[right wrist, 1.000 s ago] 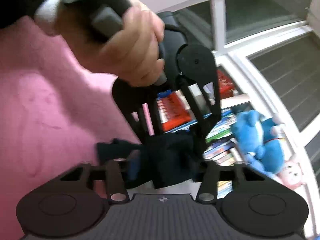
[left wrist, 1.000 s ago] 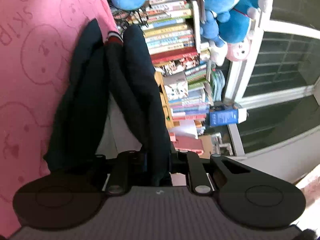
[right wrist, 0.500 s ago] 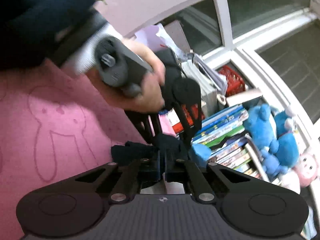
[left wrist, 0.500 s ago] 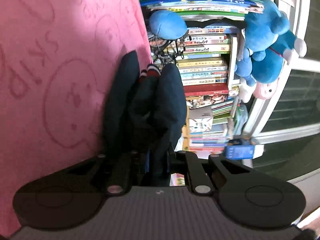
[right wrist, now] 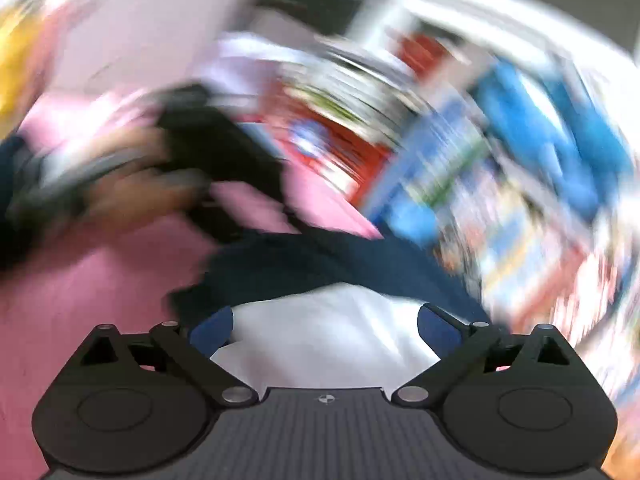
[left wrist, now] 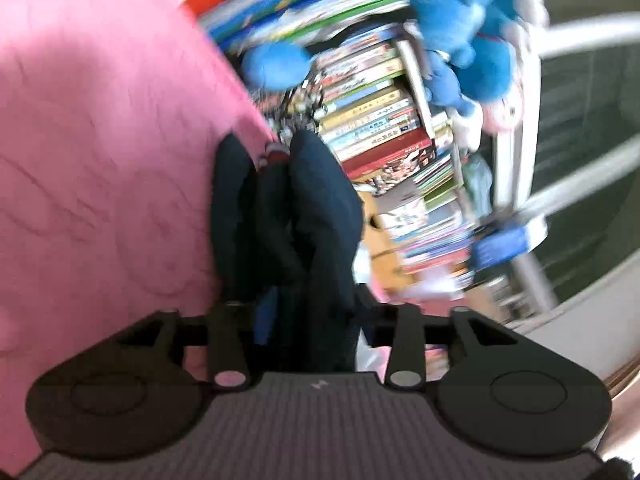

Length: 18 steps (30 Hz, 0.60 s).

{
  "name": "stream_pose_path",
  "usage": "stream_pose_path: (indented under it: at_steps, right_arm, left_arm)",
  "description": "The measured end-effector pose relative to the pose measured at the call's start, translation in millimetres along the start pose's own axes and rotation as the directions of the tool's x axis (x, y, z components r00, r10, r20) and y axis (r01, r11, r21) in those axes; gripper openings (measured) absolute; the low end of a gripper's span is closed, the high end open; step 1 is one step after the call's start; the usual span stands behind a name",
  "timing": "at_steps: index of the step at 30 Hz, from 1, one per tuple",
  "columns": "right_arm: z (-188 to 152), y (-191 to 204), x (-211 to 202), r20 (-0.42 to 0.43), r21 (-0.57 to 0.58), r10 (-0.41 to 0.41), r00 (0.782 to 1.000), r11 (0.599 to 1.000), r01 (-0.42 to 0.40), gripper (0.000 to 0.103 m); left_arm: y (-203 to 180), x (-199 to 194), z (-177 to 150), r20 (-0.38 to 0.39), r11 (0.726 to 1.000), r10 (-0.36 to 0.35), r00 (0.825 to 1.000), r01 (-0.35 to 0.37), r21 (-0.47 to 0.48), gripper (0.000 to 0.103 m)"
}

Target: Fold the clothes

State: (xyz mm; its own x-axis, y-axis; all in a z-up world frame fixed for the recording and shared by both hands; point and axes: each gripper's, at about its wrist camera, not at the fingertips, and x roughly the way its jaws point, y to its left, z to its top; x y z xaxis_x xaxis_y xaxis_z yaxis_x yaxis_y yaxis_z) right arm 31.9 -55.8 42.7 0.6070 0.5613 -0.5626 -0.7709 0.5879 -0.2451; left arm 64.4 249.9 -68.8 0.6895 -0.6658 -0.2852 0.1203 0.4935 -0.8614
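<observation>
Both my claws have just been opening: right gripper [right wrist: 324, 328] wide, empty, dark garment [right wrist: 320, 264] just beyond; left gripper [left wrist: 308, 312] part-open, garment between its jaws.

Open pink blanket [left wrist: 100, 168] spreads left of the dark garment [left wrist: 316, 216]; stacked books [left wrist: 380, 120] and blue plush toys [left wrist: 476, 36] crowd its right

Matt navy cloth garment [left wrist: 320, 216], fuzzy pink blanket [left wrist: 100, 152], plush blue toy [left wrist: 472, 28], glossy book spines [left wrist: 372, 120]

Home bedroom: pink blanket [left wrist: 100, 152], stacked books [left wrist: 376, 116], plush toys [left wrist: 472, 28].
</observation>
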Motion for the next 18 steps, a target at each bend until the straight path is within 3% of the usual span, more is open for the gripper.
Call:
stream_pose_path:
  at_steps: [2, 5, 8, 12, 16, 18]
  right_arm:
    - [21.1, -36.0, 19.9, -0.081, 0.224, 0.113, 0.990, 0.970, -0.092, 0.099]
    - [44.4, -63.4, 49.9, -0.131, 0.398, 0.189, 0.973, 0.909, -0.123, 0.096]
    - [64.9, -55.2, 80.0, -0.196, 0.352, 0.157, 0.968, 0.932, -0.080, 0.096]
    - [66.7, -36.2, 109.4, -0.287, 0.286, 0.144, 0.947, 0.956, -0.059, 0.095]
    - [60.9, -32.7, 121.2, -0.306, 0.269, 0.134, 0.943, 0.962, -0.049, 0.095]
    - [56.6, -34.4, 124.4, -0.305, 0.273, 0.139, 0.942, 0.961, -0.053, 0.095]
  left_arm:
    - [-13.5, -22.1, -13.8, 0.028, 0.995, 0.018, 0.999, -0.021, 0.094, 0.044]
    - [-26.1, -38.7, -32.4, 0.008, 0.983, -0.054, 0.998, 0.052, 0.175, 0.047]
    - [-36.5, -41.2, -45.9, -0.049, 0.953, -0.106, 0.993, 0.116, 0.280, 0.052]
    - [-44.4, -35.7, -52.4, -0.077, 0.924, -0.109, 0.991, 0.129, 0.359, 0.062]
    - [-38.8, -24.8, -49.7, -0.134, 0.934, -0.101, 0.986, 0.140, 0.328, 0.066]
    - [-33.0, -13.7, -46.0, -0.123, 0.955, -0.046, 0.991, 0.080, 0.285, 0.073]
